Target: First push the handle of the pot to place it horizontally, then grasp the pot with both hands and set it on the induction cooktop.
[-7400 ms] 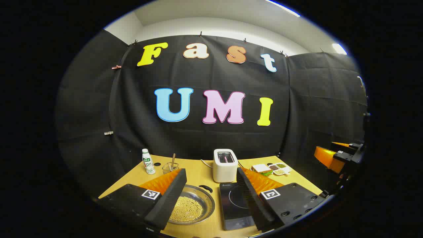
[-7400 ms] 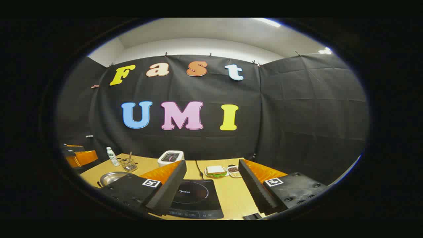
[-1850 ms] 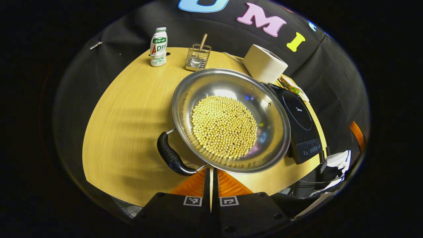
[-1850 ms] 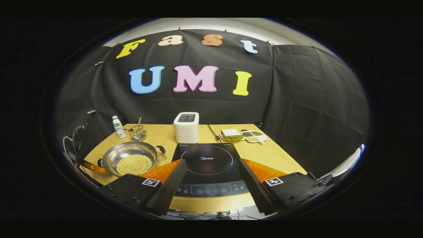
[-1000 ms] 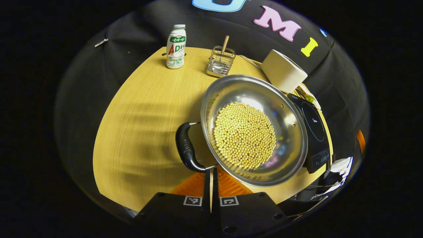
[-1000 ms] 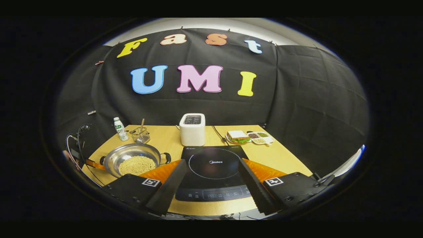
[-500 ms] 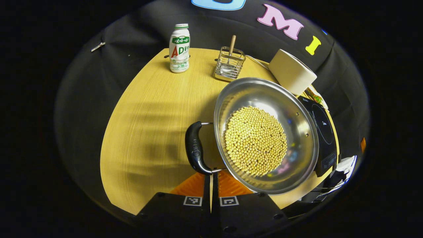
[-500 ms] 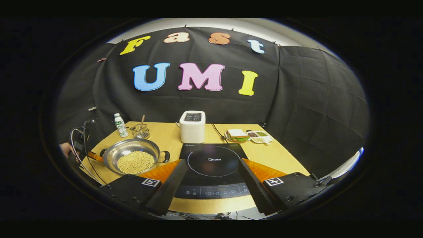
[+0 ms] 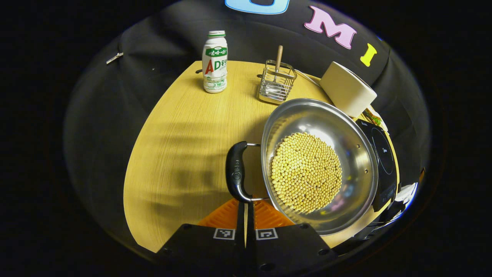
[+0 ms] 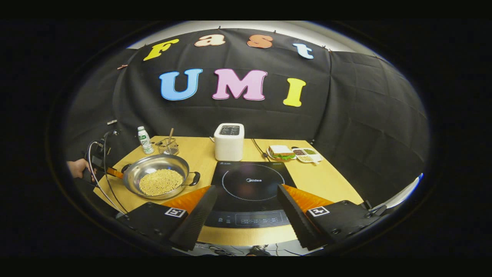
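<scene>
Pot: steel, holding pale round beans; stands on the wooden worktop, left of the induction cooktop and just beside it, not on it. One black handle points toward the left gripper, the other toward the cooktop.

Left gripper: fingers pressed together with nothing between them, tips touching the near end of the handle.

Right gripper: fingers spread wide, holding nothing, hovering at the cooktop's front edge.

Behind the pot: white bottle with green cap, wire basket with a wooden stick in it, white toaster just behind the cooktop.

Far right of the worktop: sandwich on a plate, small divided dish.

At the left edge of the right gripper view: a hand with dark cables
</scene>
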The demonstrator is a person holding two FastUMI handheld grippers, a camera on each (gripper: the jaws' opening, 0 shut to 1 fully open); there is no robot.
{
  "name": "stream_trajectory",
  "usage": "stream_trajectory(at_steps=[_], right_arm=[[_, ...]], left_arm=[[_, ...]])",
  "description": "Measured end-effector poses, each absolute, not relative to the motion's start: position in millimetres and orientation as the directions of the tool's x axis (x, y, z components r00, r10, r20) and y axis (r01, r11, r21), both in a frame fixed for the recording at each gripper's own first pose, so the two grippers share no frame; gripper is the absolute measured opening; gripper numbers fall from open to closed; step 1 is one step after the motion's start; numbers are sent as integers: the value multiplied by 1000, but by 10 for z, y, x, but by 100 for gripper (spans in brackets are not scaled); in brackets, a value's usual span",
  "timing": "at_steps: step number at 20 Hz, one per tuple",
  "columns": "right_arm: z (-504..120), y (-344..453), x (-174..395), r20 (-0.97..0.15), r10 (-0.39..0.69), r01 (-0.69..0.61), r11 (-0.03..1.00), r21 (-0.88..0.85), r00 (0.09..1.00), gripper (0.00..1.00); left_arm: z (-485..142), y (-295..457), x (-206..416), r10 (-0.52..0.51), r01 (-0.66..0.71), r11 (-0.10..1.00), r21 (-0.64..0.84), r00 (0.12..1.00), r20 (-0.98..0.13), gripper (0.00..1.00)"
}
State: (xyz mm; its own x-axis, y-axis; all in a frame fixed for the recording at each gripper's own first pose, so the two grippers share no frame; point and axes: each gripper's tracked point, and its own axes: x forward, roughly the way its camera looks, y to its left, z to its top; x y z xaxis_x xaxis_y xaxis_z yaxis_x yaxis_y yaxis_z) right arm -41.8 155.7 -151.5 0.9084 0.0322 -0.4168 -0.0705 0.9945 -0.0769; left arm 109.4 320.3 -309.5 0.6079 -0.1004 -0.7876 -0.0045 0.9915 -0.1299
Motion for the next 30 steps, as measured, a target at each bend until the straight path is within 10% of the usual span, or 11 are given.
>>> stream_trajectory(at_steps=[8, 14, 17, 30], right_arm=[[-1601, 1961, 71, -423, 102, -100, 995, 27, 901, 99], [-1847, 2436, 431, -472, 204, -181, 979, 93, 858, 99], [-1982, 2637, 613, -488, 227, -203, 974, 102, 843, 99], [-2977, 3294, 993, -598, 293, -243, 956, 166, 746, 99]], left_arm=[[-2549, 3647, 928, 51, -74, 997, -3, 720, -693, 17], [-2027, 3598, 1058, 62, -83, 996, -11, 816, -575, 55], [-2028, 3464, 1181, 18, -54, 997, -48, 833, -553, 97], [-2461, 3268, 1651, -79, -36, 980, -196, 832, -550, 96]])
